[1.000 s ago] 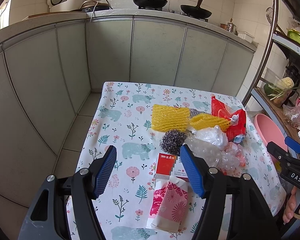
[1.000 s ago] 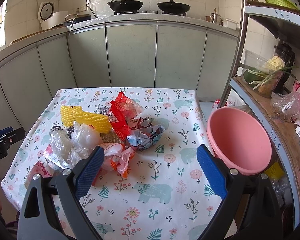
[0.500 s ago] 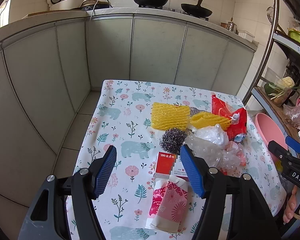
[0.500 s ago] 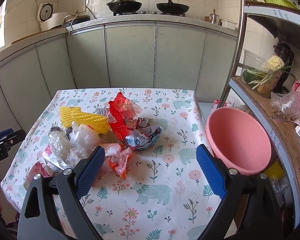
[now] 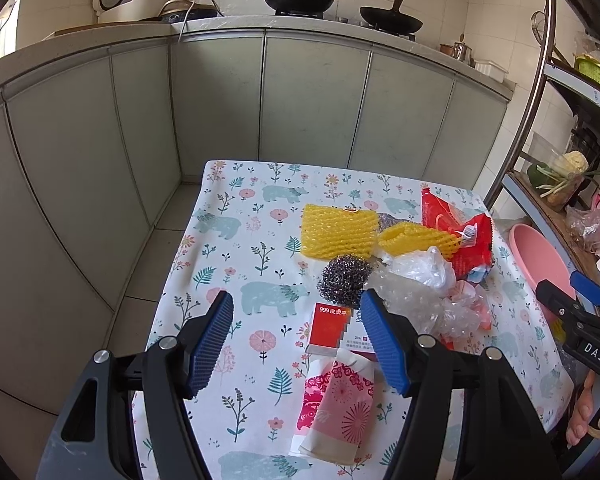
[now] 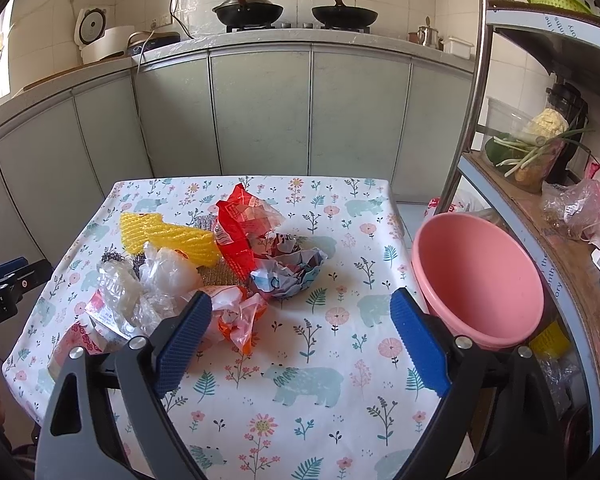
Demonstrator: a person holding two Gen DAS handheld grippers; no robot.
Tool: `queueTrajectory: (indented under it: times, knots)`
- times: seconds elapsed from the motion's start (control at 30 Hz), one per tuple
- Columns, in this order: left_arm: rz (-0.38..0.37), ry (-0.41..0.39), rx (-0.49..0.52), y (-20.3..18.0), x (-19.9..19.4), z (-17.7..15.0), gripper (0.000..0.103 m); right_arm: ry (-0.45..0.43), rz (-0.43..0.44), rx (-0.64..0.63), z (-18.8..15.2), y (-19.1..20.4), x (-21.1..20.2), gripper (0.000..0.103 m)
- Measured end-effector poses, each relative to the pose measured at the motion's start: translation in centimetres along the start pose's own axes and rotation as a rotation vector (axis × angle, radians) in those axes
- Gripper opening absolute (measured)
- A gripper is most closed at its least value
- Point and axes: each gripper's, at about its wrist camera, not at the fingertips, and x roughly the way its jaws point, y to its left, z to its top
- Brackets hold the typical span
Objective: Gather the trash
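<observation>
Two handheld grippers hover over a trash-strewn table, nothing picked up yet.

Left gripper (image 5: pixel 296 340) & right gripper (image 6: pixel 300 340): jaws wide apart, empty. Crumpled wrappers, yellow foam nets & clear plastic bags (image 6: pixel 156 280) lie at 10 o'clock from right gripper; round pink plastic basin (image 6: pixel 480 280) at 2 o'clock. Likely next: close on one piece.
</observation>
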Motion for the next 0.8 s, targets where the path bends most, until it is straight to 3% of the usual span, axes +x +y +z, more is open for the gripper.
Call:
queueTrajectory:
  times: [0.3, 0.8]
  knots:
    - [-0.006, -0.003, 0.002, 0.0, 0.0, 0.0, 0.066, -0.006, 0.009, 0.011, -0.1, -0.3, 0.0, 0.091]
    - [-0.099, -0.056, 0.041, 1.0, -0.8, 0.5, 0.065, -0.002, 0.080, 0.040, -0.2, -1.1, 0.3, 0.077]
